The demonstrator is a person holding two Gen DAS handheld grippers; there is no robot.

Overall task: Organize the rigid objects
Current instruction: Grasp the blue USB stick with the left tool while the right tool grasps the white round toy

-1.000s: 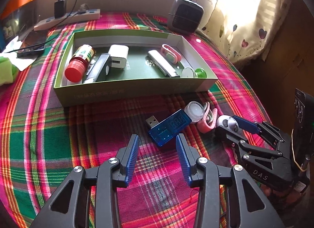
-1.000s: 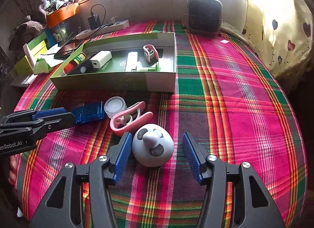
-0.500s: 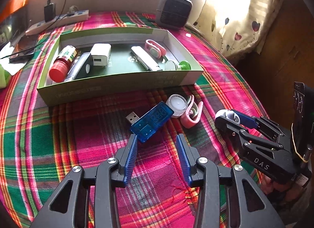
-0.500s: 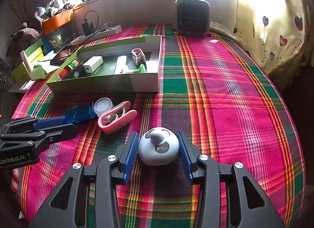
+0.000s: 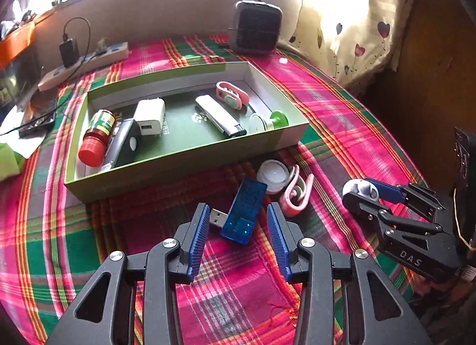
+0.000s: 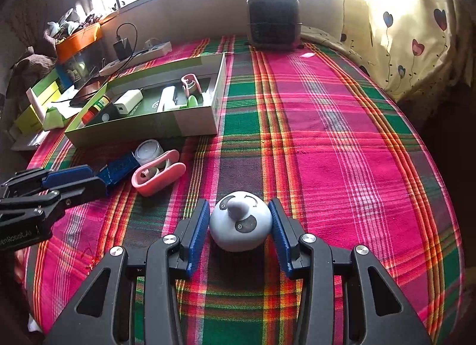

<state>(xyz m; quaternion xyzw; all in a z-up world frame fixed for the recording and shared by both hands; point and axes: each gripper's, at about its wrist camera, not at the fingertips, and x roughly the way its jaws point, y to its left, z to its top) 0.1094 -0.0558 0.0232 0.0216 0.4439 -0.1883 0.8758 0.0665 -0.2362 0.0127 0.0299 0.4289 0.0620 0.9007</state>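
The right gripper (image 6: 240,223) pinches the round grey toy (image 6: 240,224) between its two pads, and the green box (image 6: 142,129) where it should go lies far ahead and to the left, past the left gripper (image 5: 237,224), whose pads stand spread around the blue stick (image 5: 244,211).

The box's (image 6: 142,128) near wall is hiding the bottle's (image 6: 99,105) lower part. The right gripper (image 5: 361,189) is covering most of the grey toy (image 5: 349,188). Box lettering is proving too small to read.
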